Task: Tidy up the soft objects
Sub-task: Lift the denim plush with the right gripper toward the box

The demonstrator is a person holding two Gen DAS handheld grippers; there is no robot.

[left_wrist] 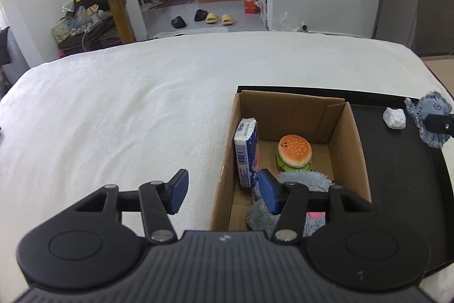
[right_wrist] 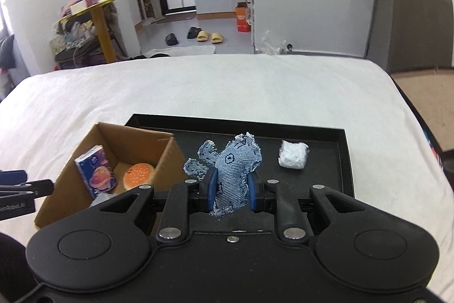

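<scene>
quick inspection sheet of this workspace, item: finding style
surface: white bed cover with a black tray on it
job's things: cardboard box holds a burger plush, tissue pack standing upright and a grey fluffy toy; denim toy held above the tray
clutter: crumpled white paper on the tray
grippers: left claw open, its right finger over the box; right claw shut on the denim toy
cables: nothing seen on the bed
surroundings: yellow table piled with items, slippers on the floor, orange carton
</scene>
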